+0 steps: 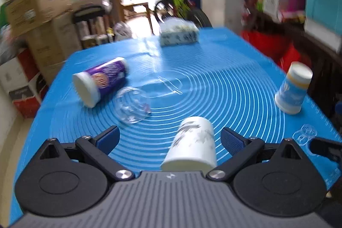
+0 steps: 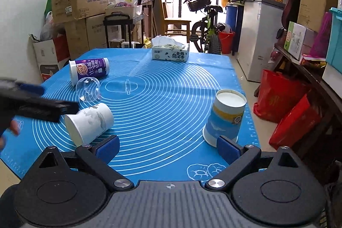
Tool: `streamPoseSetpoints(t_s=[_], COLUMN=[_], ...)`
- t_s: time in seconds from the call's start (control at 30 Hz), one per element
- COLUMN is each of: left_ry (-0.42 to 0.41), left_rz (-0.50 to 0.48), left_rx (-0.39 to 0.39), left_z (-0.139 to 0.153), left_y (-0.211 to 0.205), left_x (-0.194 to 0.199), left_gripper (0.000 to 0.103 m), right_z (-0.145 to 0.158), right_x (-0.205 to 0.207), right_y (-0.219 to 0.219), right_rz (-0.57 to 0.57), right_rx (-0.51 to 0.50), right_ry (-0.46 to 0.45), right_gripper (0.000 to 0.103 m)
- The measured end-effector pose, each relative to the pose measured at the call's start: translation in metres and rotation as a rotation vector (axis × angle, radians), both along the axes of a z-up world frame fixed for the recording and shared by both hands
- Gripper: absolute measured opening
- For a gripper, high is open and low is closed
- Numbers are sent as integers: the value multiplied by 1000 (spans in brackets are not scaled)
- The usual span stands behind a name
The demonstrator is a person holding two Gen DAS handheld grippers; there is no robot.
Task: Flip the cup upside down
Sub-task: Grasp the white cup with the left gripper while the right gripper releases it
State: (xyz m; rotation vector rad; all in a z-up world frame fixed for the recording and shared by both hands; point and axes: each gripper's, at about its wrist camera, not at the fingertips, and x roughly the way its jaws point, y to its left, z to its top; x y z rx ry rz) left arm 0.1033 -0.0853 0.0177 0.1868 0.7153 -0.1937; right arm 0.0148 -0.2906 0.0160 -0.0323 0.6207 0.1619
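Note:
A white paper cup (image 1: 192, 146) lies on its side on the blue mat (image 1: 213, 87), between the open fingers of my left gripper (image 1: 170, 138), nearer the right finger and not clamped. It also shows in the right wrist view (image 2: 89, 121), with the left gripper (image 2: 38, 104) above and behind it. A blue and white cup (image 2: 224, 116) stands upside down just beyond my open, empty right gripper (image 2: 167, 147); it shows in the left view too (image 1: 292, 89). A purple cup (image 2: 89, 71) and a clear plastic cup (image 2: 88, 89) lie on their sides.
A tissue box (image 2: 171, 52) sits at the mat's far edge. The mat's right edge (image 2: 245, 99) drops to the floor, with red bags (image 2: 284, 104) there. Cardboard boxes (image 2: 74, 3) stand at the left and a bicycle (image 2: 205, 20) behind.

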Motion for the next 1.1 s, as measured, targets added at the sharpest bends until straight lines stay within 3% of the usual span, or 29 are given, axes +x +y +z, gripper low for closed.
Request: streamPoseSetpoints(t_s=[0.3, 0.4, 0.53, 0.67, 0.77, 0.87, 1.03, 1.1], left_ry=[195, 257, 324, 345, 304, 216, -7, -73], left_rz=[-106, -123, -110, -120, -106, -97, -44, -33], left_rx=[97, 156, 202, 195, 170, 90, -71, -103], left_z=[-27, -34, -42, -39, -35, -24, -16, -23], left_y=[-30, -37, -37, -31, -26, -15, 2, 5], left_x=[53, 59, 70, 75, 73, 61, 28, 15], left_gripper=[98, 85, 59, 56, 55, 55, 55, 55], right_z=[-10, -11, -12, -13, -13, -13, -13, -14], right_x=[5, 6, 8, 8, 8, 7, 5, 4], right_y=[0, 0, 0, 0, 1, 1, 4, 7], right_rz=[-6, -8, -9, -9, -10, -11, -13, -10], right_rx=[9, 9, 14, 15, 13, 10, 12, 14], right_ry=[26, 28, 30, 33, 31, 21, 8, 6], right_gripper=[98, 98, 98, 98, 98, 98, 98, 98])
